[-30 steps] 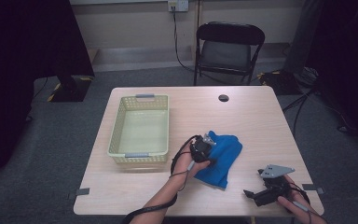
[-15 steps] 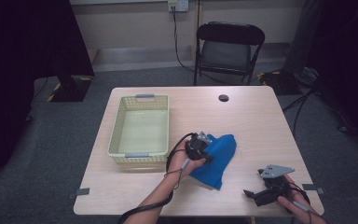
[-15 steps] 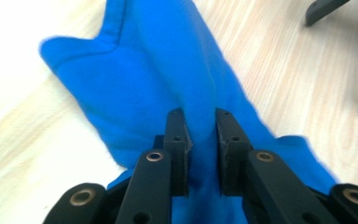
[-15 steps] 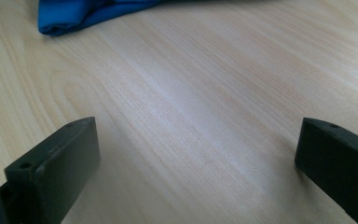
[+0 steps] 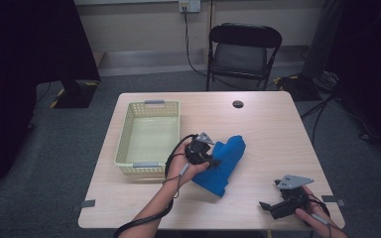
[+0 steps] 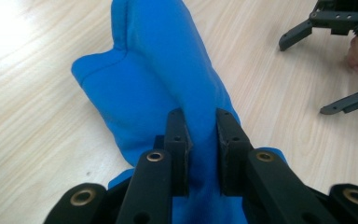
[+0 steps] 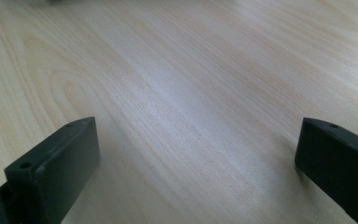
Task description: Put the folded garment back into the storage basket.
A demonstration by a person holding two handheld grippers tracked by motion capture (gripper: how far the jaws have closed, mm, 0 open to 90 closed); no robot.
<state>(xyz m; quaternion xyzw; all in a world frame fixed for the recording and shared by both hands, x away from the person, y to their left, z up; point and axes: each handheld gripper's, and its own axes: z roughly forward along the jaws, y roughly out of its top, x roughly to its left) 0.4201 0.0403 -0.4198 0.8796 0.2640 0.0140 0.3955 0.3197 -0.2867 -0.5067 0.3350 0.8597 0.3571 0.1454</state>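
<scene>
A blue oven mitt point(image 5: 228, 157) lies in the middle of the wooden table point(image 5: 273, 129), one end pulled up off the surface. My left gripper point(image 5: 212, 159) is shut on that raised end; in the left gripper view its jaws point(image 6: 200, 122) pinch a fold of the blue mitt point(image 6: 158, 70), which hangs down to the tabletop. My right gripper point(image 5: 268, 208) rests near the front right corner with its jaws open and nothing between them. The right gripper view has the open gripper point(image 7: 196, 140) over bare wood. It also appears far off as the right gripper point(image 6: 307, 74) in the left gripper view.
A pale yellow plastic basket point(image 5: 121, 141) with nothing in it stands on the left half of the table, just left of my left hand. A small black round cap point(image 5: 237, 104) sits near the far edge. A black folding chair point(image 5: 243, 49) stands behind the table.
My left gripper has risen and shifted slightly left with the mitt's end in it, so the mitt now drapes in a longer, narrower shape. The right gripper has stayed put.
</scene>
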